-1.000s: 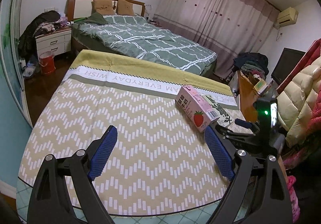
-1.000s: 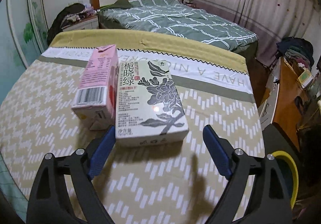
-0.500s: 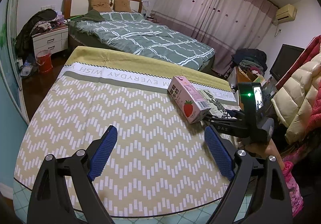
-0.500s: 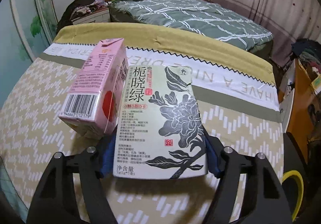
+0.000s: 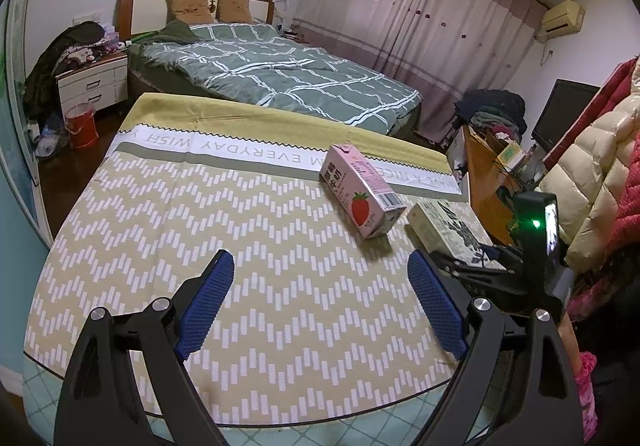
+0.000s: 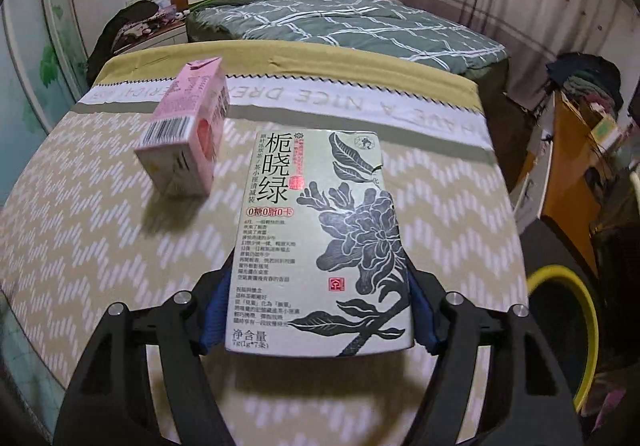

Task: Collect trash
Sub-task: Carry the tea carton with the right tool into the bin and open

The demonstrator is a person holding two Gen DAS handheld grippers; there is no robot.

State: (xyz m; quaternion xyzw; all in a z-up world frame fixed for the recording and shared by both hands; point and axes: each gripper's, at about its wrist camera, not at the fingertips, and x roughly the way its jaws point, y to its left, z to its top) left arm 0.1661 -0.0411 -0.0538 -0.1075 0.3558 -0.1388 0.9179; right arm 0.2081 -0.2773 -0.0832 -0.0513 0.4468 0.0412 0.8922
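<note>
Two cartons are the trash we are after on the chevron-patterned table cover (image 5: 224, 246); one is already in our grip, the other lies free.

Right gripper (image 6: 316, 314): its jaws have just been closing and now clamp the pale green tea box (image 6: 320, 238) by its long sides; the blue pads (image 6: 212, 318) press the near end of the box, so most of its length sticks out ahead of the fingers. We judge the flat, broadside hold suits a wide, thin carton — gripped across its width, it cannot twist out easily. The shadow under the near edge suggests the box is off the cloth there; whether the far end is clear we cannot tell.

Pink strawberry milk carton (image 6: 188, 134) lies on its side ahead and to the left of the right gripper, apart from the held box. From the left wrist view the same carton (image 5: 362, 192) sits ahead and to the right of the left gripper (image 5: 320, 302), out of its reach for now.

Left gripper: jaws wide, nothing between them; it hangs over bare cloth — we read this as waiting its turn.

Yellow-rimmed bin (image 6: 576, 330) sits down to the right of the right gripper, off the table edge; we take it as the likely drop point, so the box is held on the side nearest it.
</note>
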